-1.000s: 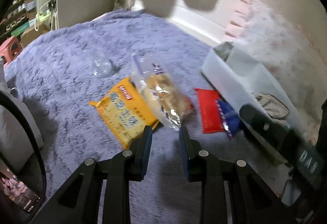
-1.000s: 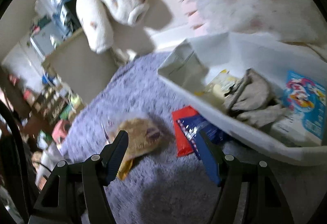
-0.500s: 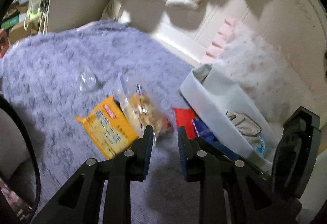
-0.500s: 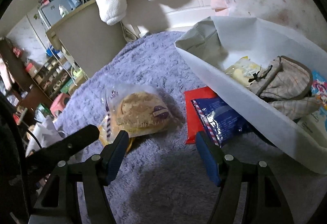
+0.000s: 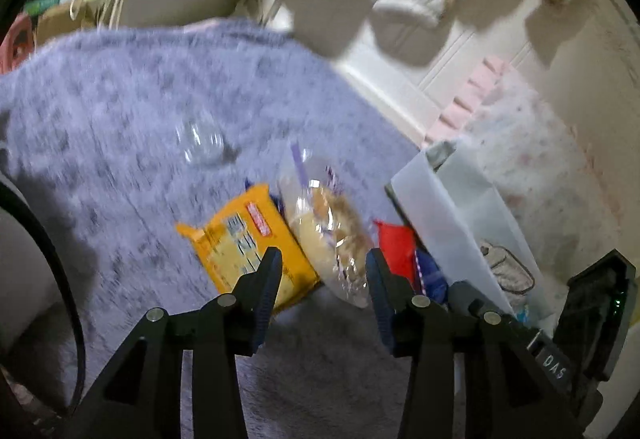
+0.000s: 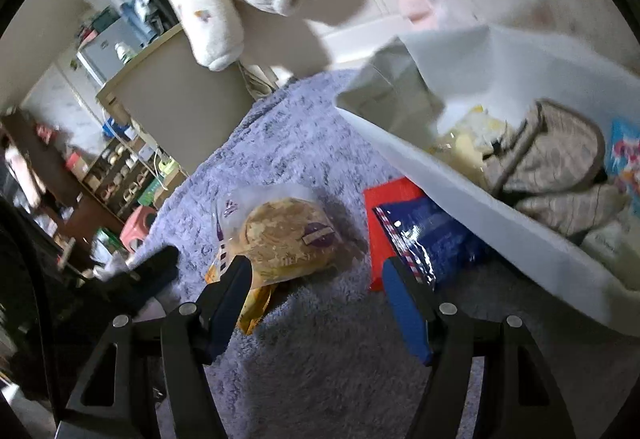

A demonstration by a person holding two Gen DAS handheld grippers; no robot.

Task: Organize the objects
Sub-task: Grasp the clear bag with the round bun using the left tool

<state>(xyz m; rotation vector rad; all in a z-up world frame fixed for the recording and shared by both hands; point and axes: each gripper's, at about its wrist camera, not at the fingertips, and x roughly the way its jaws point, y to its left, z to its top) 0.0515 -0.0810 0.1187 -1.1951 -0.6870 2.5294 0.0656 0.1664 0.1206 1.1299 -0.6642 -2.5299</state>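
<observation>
Purple fluffy blanket [image 5: 132,111] carries your snacks: the clear bread bag [image 5: 328,231] lies in the middle, a yellow cracker pack [image 5: 244,239] touching its left side, a red packet [image 6: 390,215] and blue packet [image 6: 436,235] to its right against the white bin [image 6: 500,235]. Your left hand-held gripper [image 5: 322,287] is opening just before the bread bag, seemingly gripping nothing; your right hand-held gripper [image 6: 316,295] hovers apart, empty

Both wrist cameras looked down close over the purple rug [image 5: 120,111], sharing the bread bag [image 6: 288,235] and white bin [image 5: 436,199].
</observation>
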